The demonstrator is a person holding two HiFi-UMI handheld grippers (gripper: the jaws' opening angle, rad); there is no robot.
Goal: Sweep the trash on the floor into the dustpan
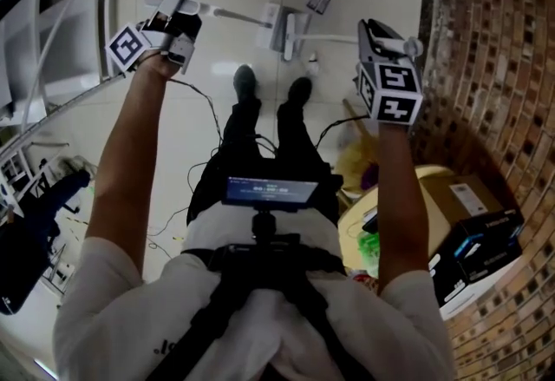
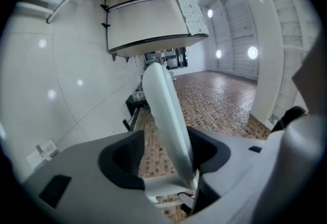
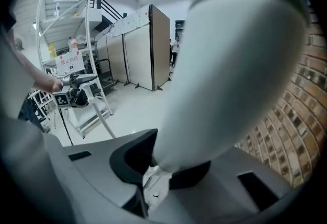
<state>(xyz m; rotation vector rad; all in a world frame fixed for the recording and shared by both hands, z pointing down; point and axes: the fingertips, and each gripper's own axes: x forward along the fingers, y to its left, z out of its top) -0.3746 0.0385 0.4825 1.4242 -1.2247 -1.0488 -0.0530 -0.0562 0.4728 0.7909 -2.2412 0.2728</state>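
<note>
- Left gripper point(image 1: 178, 6): clenched on the long white handle point(image 2: 164, 110). In the left gripper view the handle lies between the pads, against the right-hand one.
- I read the step as set-up for the sweep. Both tools are in hand, and the stroke itself is not yet visible.
- Broom-and-dustpan pair point(image 1: 282, 30): both heads stand on the pale floor just beyond the shoes point(image 1: 245, 80), close together. The long white handle runs to the left head.
- I cannot tell which head is the broom and which the dustpan. Each shows only as a small pale or grey slab.
- Small pale scrap point(image 1: 310, 67): lies just beside the right shoe, near the heads. I judge it to be trash, but it is too small to confirm.
- Dark square item point(image 1: 318, 2): lies past the heads. I cannot identify it.
- Next move, by my judgement: hold one head flat on the floor as the catcher, then draw the other across the scrap towards it.
- Right gripper point(image 1: 379, 39): clenched on the thick white handle point(image 3: 230, 75), which runs to the right head.
- Hidden: that handle fills most of the right gripper view, so no floor contact shows there. The person's body and the chest screen point(image 1: 270, 191) cover the near floor.
- Far right: cartons point(image 1: 473, 214) stand by the brick wall point(image 1: 494, 41). The coloured clutter beside them is partly behind the right arm.
</note>
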